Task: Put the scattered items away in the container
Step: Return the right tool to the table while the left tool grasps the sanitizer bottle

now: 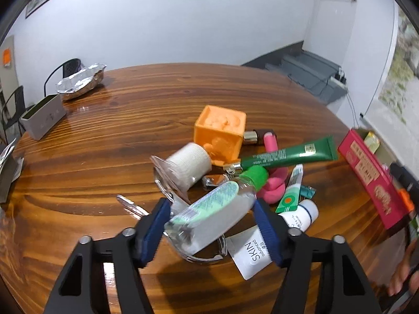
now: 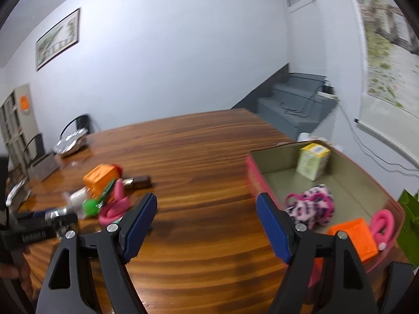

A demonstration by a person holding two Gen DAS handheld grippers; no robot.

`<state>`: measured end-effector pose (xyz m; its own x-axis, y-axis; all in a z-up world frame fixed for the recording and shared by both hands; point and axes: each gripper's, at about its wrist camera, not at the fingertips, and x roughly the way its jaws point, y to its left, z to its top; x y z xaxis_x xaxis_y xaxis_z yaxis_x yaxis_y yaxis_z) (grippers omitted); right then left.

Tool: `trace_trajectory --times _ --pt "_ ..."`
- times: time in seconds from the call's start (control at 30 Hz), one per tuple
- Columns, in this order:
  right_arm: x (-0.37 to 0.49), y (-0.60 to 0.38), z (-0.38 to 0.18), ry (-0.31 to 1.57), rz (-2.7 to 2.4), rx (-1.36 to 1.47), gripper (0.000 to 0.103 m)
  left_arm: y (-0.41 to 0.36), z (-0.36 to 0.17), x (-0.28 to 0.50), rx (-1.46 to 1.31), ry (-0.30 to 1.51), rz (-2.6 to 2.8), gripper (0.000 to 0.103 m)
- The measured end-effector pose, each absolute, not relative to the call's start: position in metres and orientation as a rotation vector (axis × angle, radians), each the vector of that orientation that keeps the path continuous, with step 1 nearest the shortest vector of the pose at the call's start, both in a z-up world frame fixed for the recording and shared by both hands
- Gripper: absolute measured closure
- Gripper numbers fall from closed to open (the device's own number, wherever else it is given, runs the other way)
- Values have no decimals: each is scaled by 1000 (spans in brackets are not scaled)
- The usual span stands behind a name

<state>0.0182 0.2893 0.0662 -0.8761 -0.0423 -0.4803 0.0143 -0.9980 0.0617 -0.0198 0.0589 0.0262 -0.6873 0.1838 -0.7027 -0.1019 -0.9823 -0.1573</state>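
Observation:
My left gripper (image 1: 212,225) is shut on a clear bottle (image 1: 217,209) with a green cap and a pale green label, which lies tilted between the blue pads above a glass dish. Around it lie an orange cube (image 1: 222,130), a green tube (image 1: 288,154), a pink loop (image 1: 272,191), a white "SKIN" tube (image 1: 251,253) and a white roll (image 1: 188,162). The red box (image 1: 366,172) stands at the right. My right gripper (image 2: 207,225) is open and empty over bare wood, left of the box (image 2: 277,157), which holds a yellow-green carton (image 2: 313,161), a pink pouch (image 2: 311,206) and an orange piece (image 2: 356,238).
A grey oblong case (image 1: 42,120) and a foil packet (image 1: 81,81) sit at the table's far left, with black chairs behind. A hand (image 1: 403,274) shows at the lower right. Bare wooden table (image 2: 199,151) stretches between the pile and the box.

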Motion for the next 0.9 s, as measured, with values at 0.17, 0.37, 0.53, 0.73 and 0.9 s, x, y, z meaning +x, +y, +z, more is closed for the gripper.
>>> trace_trajectory --times 0.17,0.37,0.53,0.73,0.9 --pt "13 280 58 -63 -2954 823 22 50 21 -27 -1187 -197 2739 52" --pt "13 278 56 -81 -2924 849 22 58 15 -33 -1195 -140 2735 52" --pt "8 269 50 -82 -2825 894 22 60 13 -39 -1198 -136 2738 52" --pt "-2 242 32 -142 -2598 1020 22 53 17 -35 -1201 -216 2740 66" --pt "0 223 26 -87 -2568 1037 22 33 29 -24 -1164 -327 2760 73"
